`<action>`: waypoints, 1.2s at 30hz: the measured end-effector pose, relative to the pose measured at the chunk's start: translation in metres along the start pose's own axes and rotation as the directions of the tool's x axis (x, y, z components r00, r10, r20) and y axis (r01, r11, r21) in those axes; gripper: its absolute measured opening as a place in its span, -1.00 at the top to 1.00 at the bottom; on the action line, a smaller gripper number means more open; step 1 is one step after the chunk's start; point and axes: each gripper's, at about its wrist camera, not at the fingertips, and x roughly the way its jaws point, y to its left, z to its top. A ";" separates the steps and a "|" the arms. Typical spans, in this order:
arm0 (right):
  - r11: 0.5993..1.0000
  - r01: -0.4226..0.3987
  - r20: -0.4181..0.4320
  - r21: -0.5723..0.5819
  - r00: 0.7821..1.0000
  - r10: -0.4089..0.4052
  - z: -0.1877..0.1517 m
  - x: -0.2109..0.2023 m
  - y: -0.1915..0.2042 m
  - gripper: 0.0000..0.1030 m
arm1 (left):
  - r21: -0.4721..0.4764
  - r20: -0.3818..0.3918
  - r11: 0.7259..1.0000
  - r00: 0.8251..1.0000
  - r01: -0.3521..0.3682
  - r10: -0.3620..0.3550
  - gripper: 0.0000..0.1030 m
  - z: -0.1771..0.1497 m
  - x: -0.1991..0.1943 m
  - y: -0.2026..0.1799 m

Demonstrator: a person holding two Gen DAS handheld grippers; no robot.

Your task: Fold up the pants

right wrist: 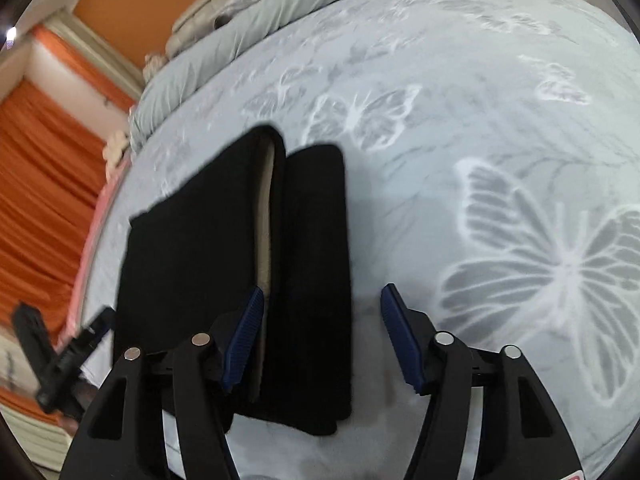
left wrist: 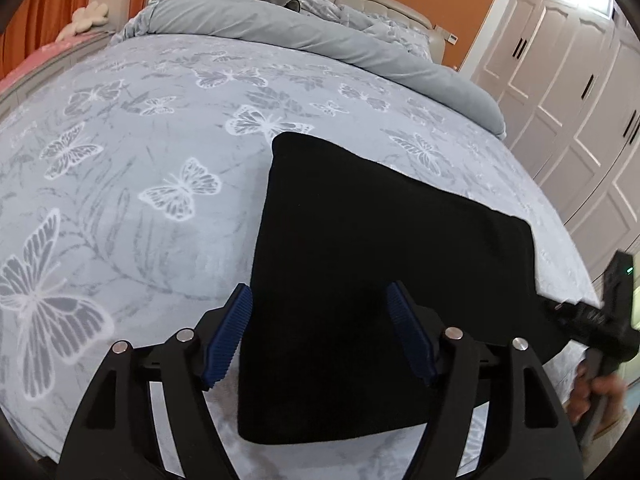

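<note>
— Both grippers, left (left wrist: 318,332) and right (right wrist: 322,334), gape wide, gripping nothing.
— And the pants (left wrist: 384,264)?
— Folded near the bed (left wrist: 132,168) edge; open sheet beyond.

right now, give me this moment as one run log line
black fabric pants: folded, flat on butterfly-print bed sheet | left gripper: open, above pants | right gripper: open, above pants edge | hold: none

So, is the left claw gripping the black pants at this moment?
No. The left claw is open, its blue pads spread wide above the folded black pants, which lie flat on the butterfly bedspread.
</note>
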 end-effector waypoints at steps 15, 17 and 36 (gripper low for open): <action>0.996 0.086 0.170 0.033 0.981 -0.090 0.002 -0.049 -0.015 0.25 | 0.046 0.058 0.999 0.998 -0.026 0.024 -0.71 -0.002 -0.009 -0.006; 0.997 -0.041 0.202 0.069 0.979 0.026 0.004 -0.063 -0.017 0.04 | 0.044 0.075 0.999 0.997 -0.024 0.021 -0.71 -0.002 -0.014 -0.005; 0.971 0.162 0.132 -0.178 0.981 -0.140 0.022 -0.014 0.027 0.58 | 0.128 0.068 0.973 0.981 -0.192 0.184 -0.81 -0.006 -0.004 -0.012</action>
